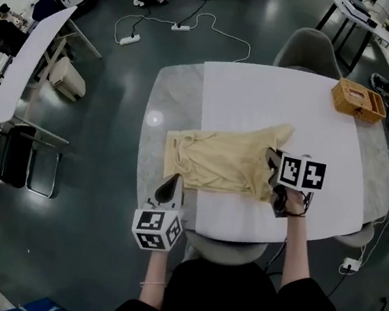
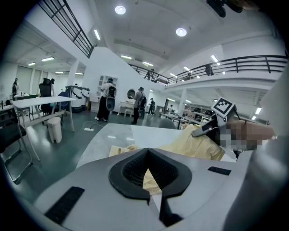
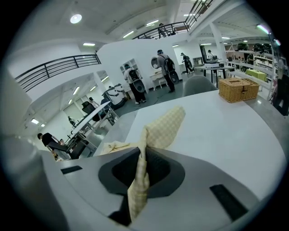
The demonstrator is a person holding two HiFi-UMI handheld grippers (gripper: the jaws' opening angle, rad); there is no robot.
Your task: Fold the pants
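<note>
Pale yellow pants (image 1: 223,159) lie crumpled across the white sheet (image 1: 281,106) on the table, one leg end pointing to the back right. My right gripper (image 1: 273,156) is shut on the near edge of that leg end and holds it lifted off the sheet. In the right gripper view the checked cloth (image 3: 165,128) runs out of the gripper (image 3: 143,149) and hangs down between the pads. My left gripper (image 1: 175,179) is at the pants' front left edge. Its pads (image 2: 131,169) meet at the tip, with a strip of yellow cloth (image 2: 151,180) in the slit.
A wicker basket (image 1: 359,100) stands at the table's back right corner. Grey chairs stand at the far side (image 1: 310,52) and at the near edge (image 1: 224,248). Bare grey tabletop (image 1: 172,90) borders the sheet on the left. Cables lie on the floor behind.
</note>
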